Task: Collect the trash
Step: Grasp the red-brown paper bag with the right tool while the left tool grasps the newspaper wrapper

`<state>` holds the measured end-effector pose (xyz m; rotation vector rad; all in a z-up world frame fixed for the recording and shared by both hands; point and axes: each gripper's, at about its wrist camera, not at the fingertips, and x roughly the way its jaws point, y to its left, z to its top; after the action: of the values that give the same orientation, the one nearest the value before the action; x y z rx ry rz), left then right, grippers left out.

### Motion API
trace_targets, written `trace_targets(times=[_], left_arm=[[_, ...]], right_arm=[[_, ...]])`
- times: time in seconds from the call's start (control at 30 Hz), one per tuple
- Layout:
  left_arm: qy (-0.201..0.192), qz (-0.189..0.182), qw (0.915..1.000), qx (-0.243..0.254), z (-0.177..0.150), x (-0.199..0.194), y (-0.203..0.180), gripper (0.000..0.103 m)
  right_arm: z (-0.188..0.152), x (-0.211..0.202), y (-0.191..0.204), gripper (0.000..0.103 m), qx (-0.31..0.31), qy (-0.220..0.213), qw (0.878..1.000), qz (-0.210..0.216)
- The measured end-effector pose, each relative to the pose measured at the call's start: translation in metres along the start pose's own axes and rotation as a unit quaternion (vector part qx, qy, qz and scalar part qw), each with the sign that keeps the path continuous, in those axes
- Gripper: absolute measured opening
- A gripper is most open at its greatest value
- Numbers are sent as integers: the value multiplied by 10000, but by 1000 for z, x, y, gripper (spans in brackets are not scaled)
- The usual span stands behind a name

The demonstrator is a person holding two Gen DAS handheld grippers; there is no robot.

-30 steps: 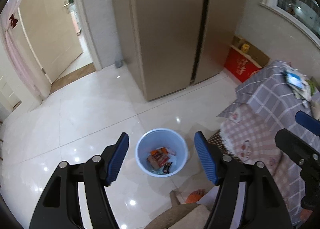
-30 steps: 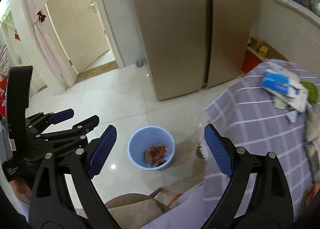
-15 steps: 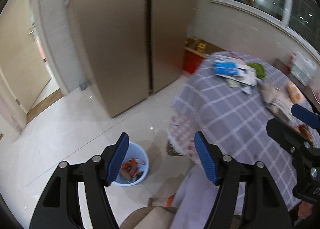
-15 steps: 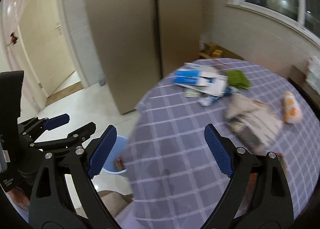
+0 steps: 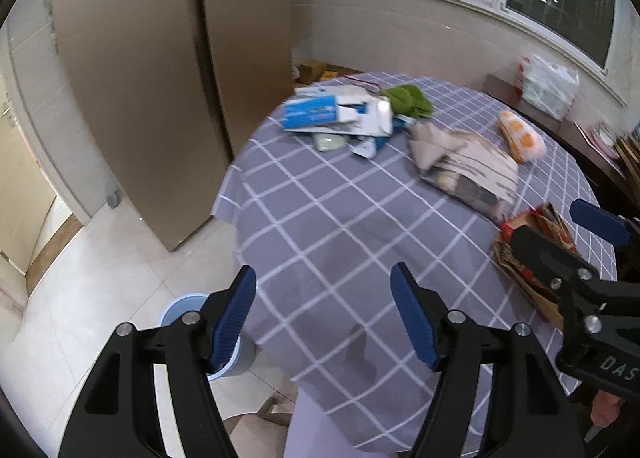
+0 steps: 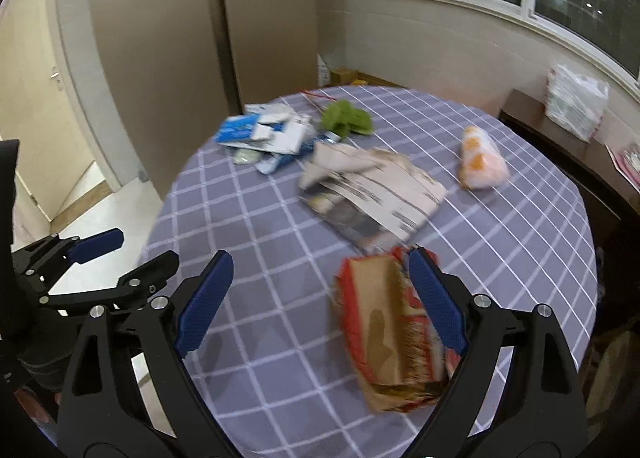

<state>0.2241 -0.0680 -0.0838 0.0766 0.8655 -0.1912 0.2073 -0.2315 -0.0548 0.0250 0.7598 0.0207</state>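
Down at the far left, the pale blue plastic bin [image 5: 188, 308] sits on the white tiled floor beside the round table [image 5: 320, 226] with its grey checked cloth, half hidden behind the left tool [image 5: 323, 312], whose blue pads stand apart with nothing between them. Moving right across the table, there is a heap of blue and white paper packets [image 6: 264, 132], a crumpled green wrapper [image 6: 347, 119], then a flattened pale printed paper bag [image 6: 372, 188], and an orange and white plastic pouch [image 6: 480, 160] farther off. Nearest is the torn red and brown cardboard carton [image 6: 390, 332], right under the right tool [image 6: 324, 304], jaws wide apart and empty, one pad just over the carton's edge. That carton looks like the next pick: best to centre both pads across its narrow width, press down onto the cloth, and close firmly, since flat card slips easily. The left tool should keep clear.
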Motion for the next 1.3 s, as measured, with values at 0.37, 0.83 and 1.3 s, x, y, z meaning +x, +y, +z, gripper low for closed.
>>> trace_targets(times=[0.37,0.83,1.3], left_arm=[[306,-10,9994,142,-4,22,-20,69],[405,-78,9990,176,6,37,-28,75],[332,-577,9967,456,72,71,-71,80]], right_arm=[[-21,32,-31,89,130,515,9978,-400],[-25,43,-49,81,271,677,9971,-233],[26,40,-82,81,236,319,9982,-448]])
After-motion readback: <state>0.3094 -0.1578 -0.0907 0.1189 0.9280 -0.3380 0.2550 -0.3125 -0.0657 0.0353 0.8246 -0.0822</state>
